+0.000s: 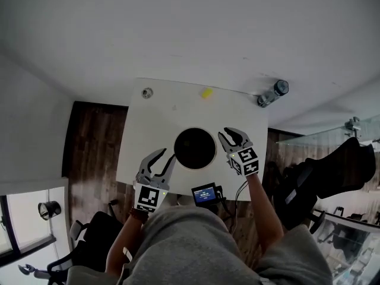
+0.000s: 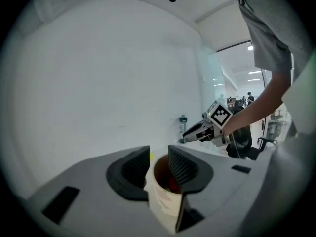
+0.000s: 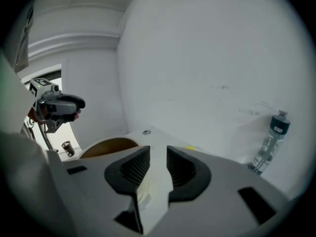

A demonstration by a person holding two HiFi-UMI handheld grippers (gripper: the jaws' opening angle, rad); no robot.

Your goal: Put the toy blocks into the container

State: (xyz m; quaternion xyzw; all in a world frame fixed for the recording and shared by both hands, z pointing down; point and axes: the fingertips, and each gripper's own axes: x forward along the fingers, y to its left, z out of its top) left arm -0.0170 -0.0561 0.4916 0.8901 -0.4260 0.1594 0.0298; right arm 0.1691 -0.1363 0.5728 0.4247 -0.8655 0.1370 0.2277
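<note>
A round paper container (image 1: 194,148) with a dark inside stands near the table's front edge. My left gripper (image 1: 167,155) sits at its left rim. In the left gripper view its jaws (image 2: 159,157) stand apart around the container (image 2: 165,201), not pressing on it, and something red (image 2: 173,184) lies inside. My right gripper (image 1: 225,132) hovers at the container's right side, open, with only bare table between its jaws (image 3: 158,159). A yellow block (image 1: 206,92) lies alone at the far side of the table, also seen in the right gripper view (image 3: 190,147).
A white table (image 1: 160,117) stands against a white wall. A clear bottle (image 1: 273,94) stands at the far right corner and a small round object (image 1: 146,92) at the far left. A small device with a lit screen (image 1: 205,193) hangs at the front edge. Chairs stand around.
</note>
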